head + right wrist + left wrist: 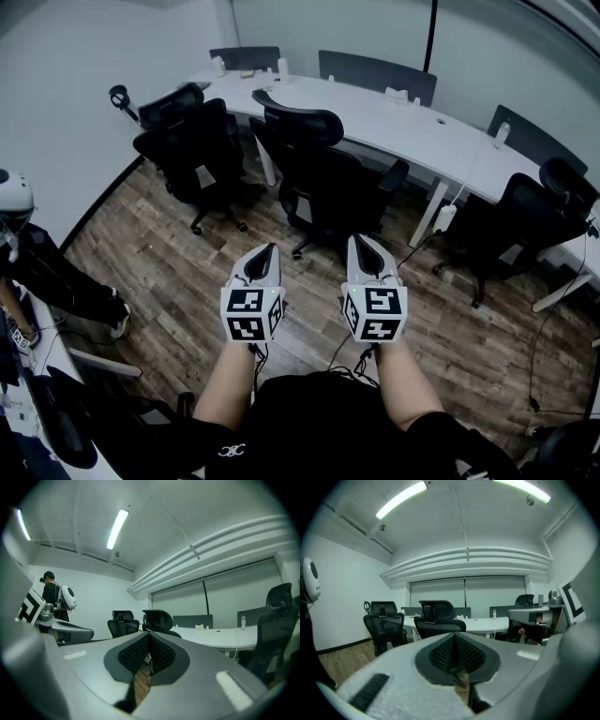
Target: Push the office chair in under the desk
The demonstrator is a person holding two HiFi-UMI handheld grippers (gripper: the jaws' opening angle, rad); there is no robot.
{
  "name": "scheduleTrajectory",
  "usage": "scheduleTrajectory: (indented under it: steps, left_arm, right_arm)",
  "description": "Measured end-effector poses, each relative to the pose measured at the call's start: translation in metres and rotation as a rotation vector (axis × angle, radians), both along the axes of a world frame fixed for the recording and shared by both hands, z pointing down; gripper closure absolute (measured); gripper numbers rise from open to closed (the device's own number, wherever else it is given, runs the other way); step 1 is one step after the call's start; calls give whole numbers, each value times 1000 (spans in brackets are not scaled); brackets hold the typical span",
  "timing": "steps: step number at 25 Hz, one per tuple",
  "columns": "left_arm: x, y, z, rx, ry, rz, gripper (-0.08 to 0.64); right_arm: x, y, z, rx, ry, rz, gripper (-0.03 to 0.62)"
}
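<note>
Office chair (pixel 323 178) castors: head view only

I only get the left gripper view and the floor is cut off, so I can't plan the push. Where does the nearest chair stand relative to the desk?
Observer: The middle chair stands clear of the white desk, on the wood floor, straight ahead in the head view.
Operator: Is the other hand's tool free?
Observer: The right gripper has its fingers shut, nothing between them.
Operator: Anything near the desk leg?
Observer: A white plug block hangs on a cable beside it, right of that chair.
</note>
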State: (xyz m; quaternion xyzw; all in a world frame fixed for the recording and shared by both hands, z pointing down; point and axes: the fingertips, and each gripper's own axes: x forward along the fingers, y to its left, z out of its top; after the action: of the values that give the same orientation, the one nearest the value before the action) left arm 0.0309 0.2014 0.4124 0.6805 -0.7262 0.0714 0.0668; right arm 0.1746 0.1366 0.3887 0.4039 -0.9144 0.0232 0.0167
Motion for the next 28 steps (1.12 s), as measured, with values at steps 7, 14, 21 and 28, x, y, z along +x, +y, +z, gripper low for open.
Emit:
scheduleTrajectory:
  steps: [7,14,21,28]
  left_arm:
    - [3,9,7,-15,8,0,551]
    - [11,10,16,-49,-18,-1,551]
    - [11,-9,16,-51,-25,2,551]
    - [10,-43,18,-58,-42,26,551]
  right_arm:
    - [3,9,1,-10,-18,-6,584]
    - [9,6,8,-31,-23,-11,583]
    - [6,-3,11,-19,9,-35,545]
    - [4,-35,14,-23,15,-20,534]
